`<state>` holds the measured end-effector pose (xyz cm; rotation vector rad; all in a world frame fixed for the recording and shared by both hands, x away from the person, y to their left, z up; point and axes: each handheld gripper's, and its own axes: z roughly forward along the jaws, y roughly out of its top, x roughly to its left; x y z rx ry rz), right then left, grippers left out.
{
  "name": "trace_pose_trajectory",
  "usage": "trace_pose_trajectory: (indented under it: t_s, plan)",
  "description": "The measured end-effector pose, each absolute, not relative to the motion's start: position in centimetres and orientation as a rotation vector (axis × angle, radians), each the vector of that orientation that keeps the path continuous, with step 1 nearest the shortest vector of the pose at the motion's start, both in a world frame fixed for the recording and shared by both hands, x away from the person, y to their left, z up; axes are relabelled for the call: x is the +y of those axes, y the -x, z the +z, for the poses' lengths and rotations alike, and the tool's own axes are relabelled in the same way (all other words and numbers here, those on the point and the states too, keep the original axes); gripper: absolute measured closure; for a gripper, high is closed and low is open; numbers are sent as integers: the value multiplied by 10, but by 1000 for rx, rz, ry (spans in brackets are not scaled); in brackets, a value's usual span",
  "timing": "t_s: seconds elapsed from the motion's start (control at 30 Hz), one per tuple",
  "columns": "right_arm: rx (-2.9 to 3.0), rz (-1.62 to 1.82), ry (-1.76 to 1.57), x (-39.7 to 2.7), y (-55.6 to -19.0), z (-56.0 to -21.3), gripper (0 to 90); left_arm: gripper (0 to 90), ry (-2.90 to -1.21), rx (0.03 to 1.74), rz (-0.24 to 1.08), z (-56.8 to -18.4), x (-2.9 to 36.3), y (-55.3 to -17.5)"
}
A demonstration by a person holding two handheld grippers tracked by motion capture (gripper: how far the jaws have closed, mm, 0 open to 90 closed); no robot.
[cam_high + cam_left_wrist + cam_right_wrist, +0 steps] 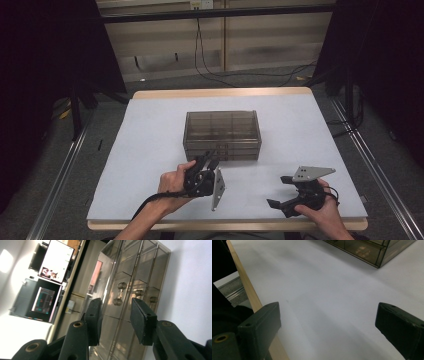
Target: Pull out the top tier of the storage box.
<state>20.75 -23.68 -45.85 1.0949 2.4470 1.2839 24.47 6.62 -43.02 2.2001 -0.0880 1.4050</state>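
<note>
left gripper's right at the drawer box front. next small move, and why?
Probably ease the left gripper forward until a drawer knob sits between its pads, then close. In the left gripper view the jaws are part-open with nothing between them, aimed at the smoky drawer box, the knobs still ahead. The right gripper rests open on the table.

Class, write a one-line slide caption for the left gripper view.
Left gripper lines its parted jaws up on a drawer knob of the smoky drawer cabinet.

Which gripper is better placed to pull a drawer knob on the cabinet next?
Left. The left gripper is right at the cabinet front, jaws framing a knob but not yet touching. The right gripper sits open near the table edge.
</note>
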Motion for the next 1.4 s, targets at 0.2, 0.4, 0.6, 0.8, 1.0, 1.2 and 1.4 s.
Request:
trace_pose_trajectory:
  t_s: [0.2, 0.4, 0.6, 0.8, 1.0, 1.2, 1.4]
  plan:
    - [2451, 1283, -1092, -237, -208, -459, 63, 639, -2215, -134, 1489, -434, 58, -243]
    - [2455, 1283, -1090, -236, -208, -459, 61, 651, -2217, -159, 1542, -439, 54, -245]
    - [2457, 1283, -1090, -236, -208, -459, 61, 698, -2240, -181, 1591, -445, 48, -248]
    - [2458, 1283, -1089, -236, -208, -459, 61, 699, -2238, -219, 1674, -450, 41, -252]
    - [2457, 1279, -1082, -236, -207, -459, 61, 689, -2272, -231, 1710, -456, 36, -259]
    - [2456, 1279, -1083, -236, -207, -459, 62, 691, -2291, -225, 1725, -462, 33, -261]
    - [2458, 1279, -1081, -236, -207, -459, 61, 697, -2302, -235, 1766, -467, 30, -264]
